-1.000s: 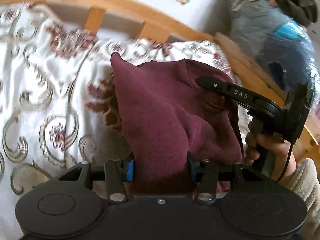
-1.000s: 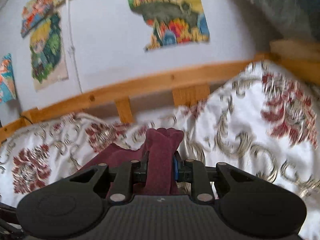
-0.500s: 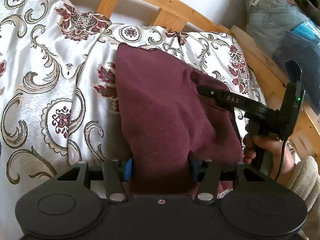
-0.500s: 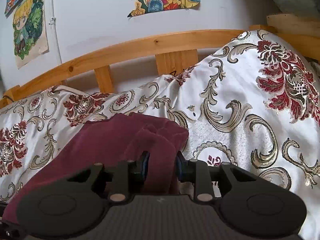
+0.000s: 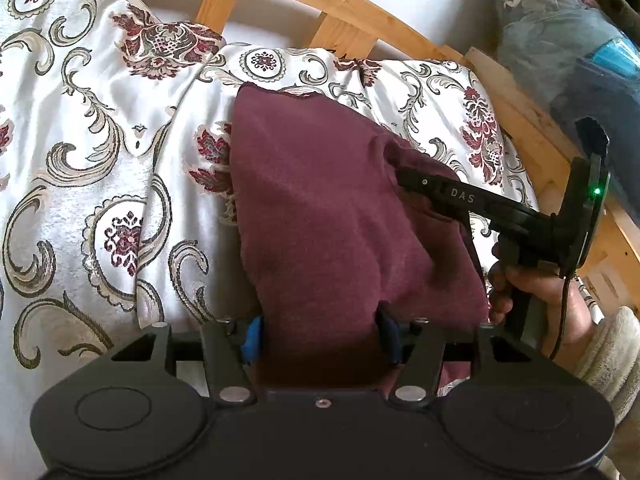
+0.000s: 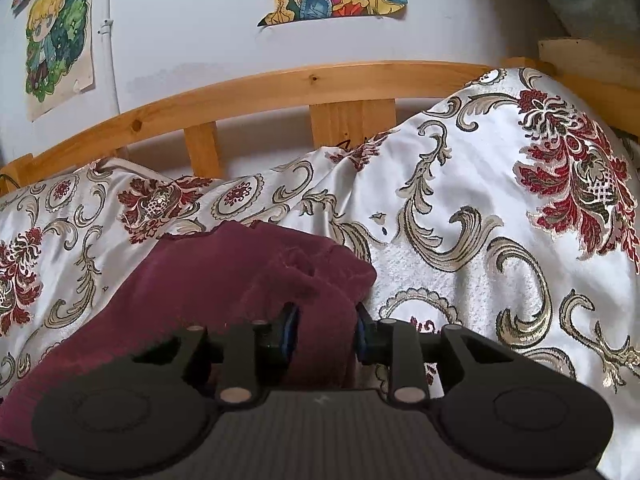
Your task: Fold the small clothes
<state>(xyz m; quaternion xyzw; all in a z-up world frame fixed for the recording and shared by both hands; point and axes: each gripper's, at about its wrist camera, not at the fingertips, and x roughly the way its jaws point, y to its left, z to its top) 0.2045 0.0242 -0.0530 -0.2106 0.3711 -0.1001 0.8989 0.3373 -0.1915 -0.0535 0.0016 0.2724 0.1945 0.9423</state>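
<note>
The left gripper (image 5: 320, 330) has maroon cloth running between its blue pads, and its jaws have just been opening; whether the pads bear on the fabric now I cannot tell. The right gripper (image 6: 326, 330) also has a bunched fold of the maroon garment (image 5: 320, 208) between its pads, which sit just beside the cloth on both sides; its jaws have been opening too, so it looks like a grip being let go, though I cannot tell whether it presses. The garment lies spread on the patterned bedspread (image 5: 100, 140), its far edge toward the wooden bed rail (image 5: 340, 0). Both grippers sit at the near edge, one at each side, probably to lay the cloth flat and square before a fold. A hand (image 5: 532, 292) holds the right gripper's handle.
</note>
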